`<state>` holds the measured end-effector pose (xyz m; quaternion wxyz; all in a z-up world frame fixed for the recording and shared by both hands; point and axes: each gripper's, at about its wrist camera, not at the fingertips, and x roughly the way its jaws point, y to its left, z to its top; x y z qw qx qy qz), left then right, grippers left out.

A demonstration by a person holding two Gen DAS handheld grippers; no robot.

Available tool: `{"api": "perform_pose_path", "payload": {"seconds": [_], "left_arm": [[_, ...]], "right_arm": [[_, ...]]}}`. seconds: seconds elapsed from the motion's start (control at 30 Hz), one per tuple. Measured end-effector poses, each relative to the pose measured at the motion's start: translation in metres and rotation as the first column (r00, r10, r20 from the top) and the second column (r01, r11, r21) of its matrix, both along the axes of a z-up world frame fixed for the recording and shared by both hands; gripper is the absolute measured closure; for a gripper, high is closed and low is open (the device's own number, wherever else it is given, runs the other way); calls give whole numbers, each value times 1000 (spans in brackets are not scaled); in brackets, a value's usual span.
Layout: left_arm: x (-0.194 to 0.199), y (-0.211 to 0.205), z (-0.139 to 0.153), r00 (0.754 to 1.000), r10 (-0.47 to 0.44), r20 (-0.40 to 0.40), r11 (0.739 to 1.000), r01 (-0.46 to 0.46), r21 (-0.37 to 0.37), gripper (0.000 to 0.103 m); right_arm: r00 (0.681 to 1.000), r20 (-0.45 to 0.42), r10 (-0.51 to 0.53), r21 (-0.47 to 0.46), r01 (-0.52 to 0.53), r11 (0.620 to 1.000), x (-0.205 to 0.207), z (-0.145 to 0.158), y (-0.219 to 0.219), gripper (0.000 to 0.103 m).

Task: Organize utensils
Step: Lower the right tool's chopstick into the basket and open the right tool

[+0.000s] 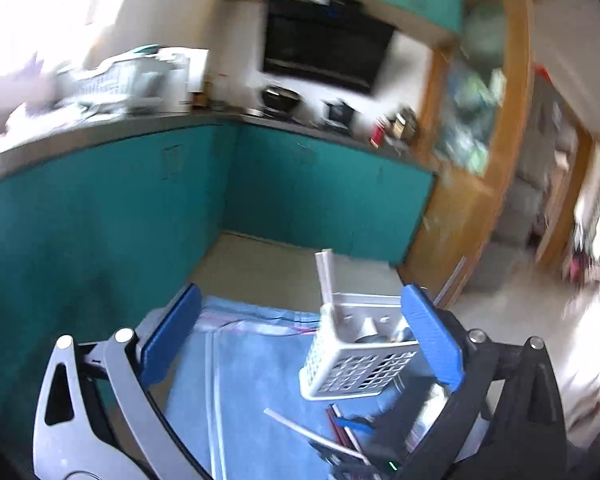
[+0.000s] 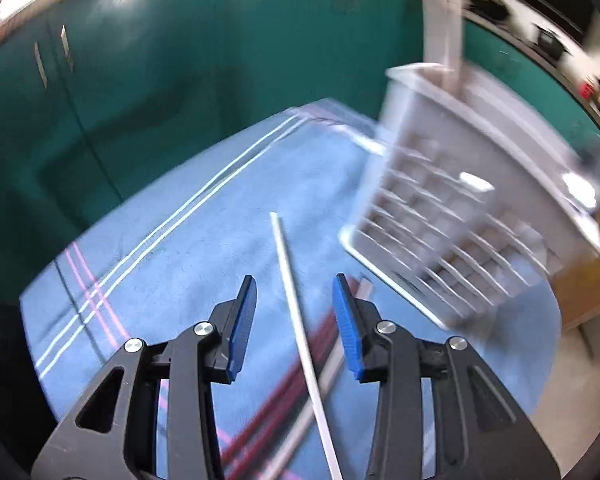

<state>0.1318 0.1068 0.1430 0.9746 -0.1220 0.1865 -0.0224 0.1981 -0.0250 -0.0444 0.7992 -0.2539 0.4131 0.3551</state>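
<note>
Utensils are partly sorted: white sticks [image 2: 444, 28] stand in your white plastic lattice basket [image 2: 452, 220], while chopsticks [image 2: 300, 320] remain on the blue desk cloth [image 2: 160, 260]; both grippers [image 1: 300, 344] [image 2: 294, 326] are released.

Cloth [image 2: 204, 248]: light blue, thin white and pink crossing stripes. Caddy [image 2: 452, 216] on it: white, square-grid lattice walls; white sticks [image 2: 440, 28] stand in it. Beside the caddy: one white chopstick [image 2: 296, 320], dark red ones [image 2: 284, 400]. Gripper pads [image 2: 242, 328]: blue, on black frames. Cabinets [image 1: 100, 208] behind the caddy: teal.
</note>
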Motion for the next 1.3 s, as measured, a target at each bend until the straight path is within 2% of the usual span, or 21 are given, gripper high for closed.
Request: {"api": "perform_pose_path", "payload": {"seconds": [0.1, 0.17, 0.23, 0.27, 0.3, 0.4, 0.5, 0.6, 0.73, 0.93, 1.1, 1.3], "left_arm": [[-36, 37, -30, 991, 134, 10, 990, -133, -52, 4], [-48, 54, -50, 984, 180, 4, 981, -180, -74, 4], [-45, 62, -62, 981, 190, -24, 980, -191, -61, 4], [-43, 64, -65, 980, 195, -50, 980, -197, -40, 4], [-44, 67, -66, 978, 201, -61, 979, -203, -28, 4], [-45, 80, -67, 977, 204, -58, 977, -207, -48, 4], [-45, 85, -68, 975, 212, -62, 975, -215, -56, 4], [-47, 85, -69, 973, 220, -66, 974, -223, -50, 4], [-47, 87, -69, 974, 216, -66, 973, -220, -71, 4], [-43, 81, -70, 978, 195, -73, 976, -200, -81, 4], [-33, 61, -78, 980, 173, -97, 984, -175, -22, 4], [-21, 44, -94, 981, 134, -140, 991, -133, 17, 4]], "right_arm": [[1000, -10, 25, -46, -25, 999, 17, -15, 30, 64], [999, -34, 34, -68, -36, 997, 28, -24, 43, 64], [997, -73, 18, -86, -24, 996, 41, -34, 52, 64], [995, -102, -4, -105, -6, 994, 48, -42, 54, 67], [994, -110, -9, -80, 0, 997, 50, -43, 54, 72], [986, -166, -19, -60, 9, 998, 54, -44, 58, 95], [986, -157, -56, -69, 45, 997, 48, -42, 55, 98], [992, -111, -67, -7, 66, 998, 27, -15, 38, 98], [996, 20, -91, 127, 87, 988, -18, 57, -10, 98], [961, 182, -206, 314, 142, 939, -65, 160, -73, 98], [891, 298, -343, 447, 187, 875, -64, 241, -102, 98], [803, 375, -463, 517, 233, 823, -49, 301, -115, 98]]}}
